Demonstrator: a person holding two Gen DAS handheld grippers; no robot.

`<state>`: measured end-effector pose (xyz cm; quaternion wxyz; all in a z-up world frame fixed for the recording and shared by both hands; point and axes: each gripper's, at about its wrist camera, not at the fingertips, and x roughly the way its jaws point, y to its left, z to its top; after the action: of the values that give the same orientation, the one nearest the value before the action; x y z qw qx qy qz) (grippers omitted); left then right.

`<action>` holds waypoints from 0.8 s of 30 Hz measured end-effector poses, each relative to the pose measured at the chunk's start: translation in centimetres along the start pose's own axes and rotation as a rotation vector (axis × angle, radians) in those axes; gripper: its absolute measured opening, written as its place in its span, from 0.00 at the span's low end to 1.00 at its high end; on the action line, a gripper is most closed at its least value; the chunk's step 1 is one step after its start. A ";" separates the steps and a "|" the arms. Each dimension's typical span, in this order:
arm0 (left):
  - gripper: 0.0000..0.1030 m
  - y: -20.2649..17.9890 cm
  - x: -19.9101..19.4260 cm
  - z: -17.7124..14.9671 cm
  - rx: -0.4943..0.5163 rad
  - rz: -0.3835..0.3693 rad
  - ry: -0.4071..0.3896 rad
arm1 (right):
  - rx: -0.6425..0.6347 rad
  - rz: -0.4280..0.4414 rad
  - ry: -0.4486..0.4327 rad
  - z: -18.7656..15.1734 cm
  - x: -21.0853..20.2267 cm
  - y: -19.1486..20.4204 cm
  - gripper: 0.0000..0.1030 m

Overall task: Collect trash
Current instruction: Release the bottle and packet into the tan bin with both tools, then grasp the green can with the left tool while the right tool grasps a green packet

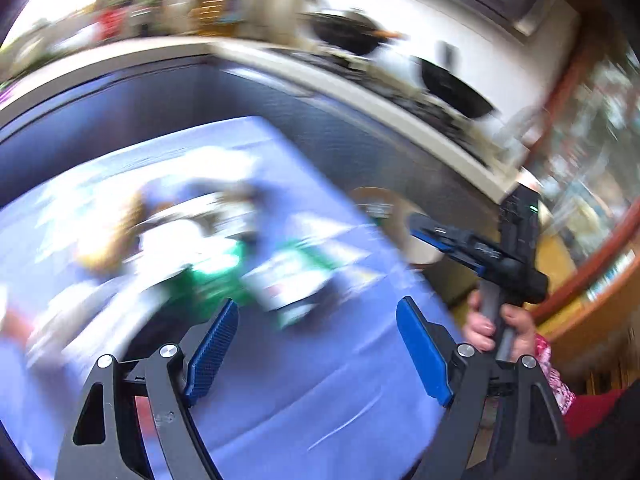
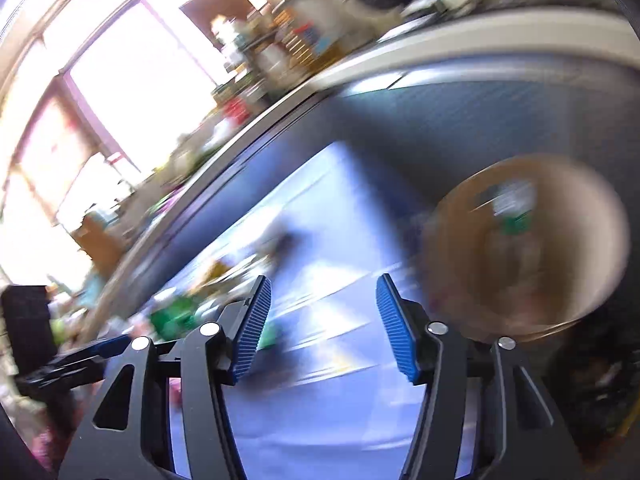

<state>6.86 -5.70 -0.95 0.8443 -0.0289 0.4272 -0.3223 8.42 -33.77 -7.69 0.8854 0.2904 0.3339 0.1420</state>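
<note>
With both the left gripper [image 1: 316, 344] and right gripper [image 2: 324, 326] fingers spread and empty, the blurred green-and-white trash [image 1: 224, 276] lies on the blue-covered tabletop [image 1: 320, 392], and a hurried grab could miss or scatter it.

I count two grippers, the left gripper [image 1: 316, 322] and the right gripper [image 2: 323, 300], each with two blue pads. One round brown bin [image 2: 560, 256] sits beside one blue cloth [image 1: 320, 380]. On the cloth I make out one blurred heap of trash [image 1: 208, 248]; its pieces I cannot count. One hand [image 1: 500, 330] shows. Two dark pans [image 1: 452, 88] sit on the counter.
</note>
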 end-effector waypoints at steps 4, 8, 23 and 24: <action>0.86 4.8 -2.3 -0.3 -0.146 0.071 -0.027 | -0.026 0.089 0.128 -1.6 6.4 4.7 0.33; 0.94 5.3 -0.9 0.8 -0.144 0.058 -0.057 | -0.004 0.067 0.180 -2.6 10.8 7.2 0.27; 0.55 6.5 3.9 1.9 -0.167 0.080 -0.037 | -0.028 0.077 0.190 -7.3 6.4 7.7 0.24; 0.55 6.5 3.2 1.8 -0.164 0.067 -0.052 | -0.023 0.061 0.165 -7.2 5.1 7.1 0.24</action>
<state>12.93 -2.83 -4.14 0.8602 -0.0921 0.4308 -0.2570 6.90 -22.86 -10.38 0.8533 0.2777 0.3953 0.1961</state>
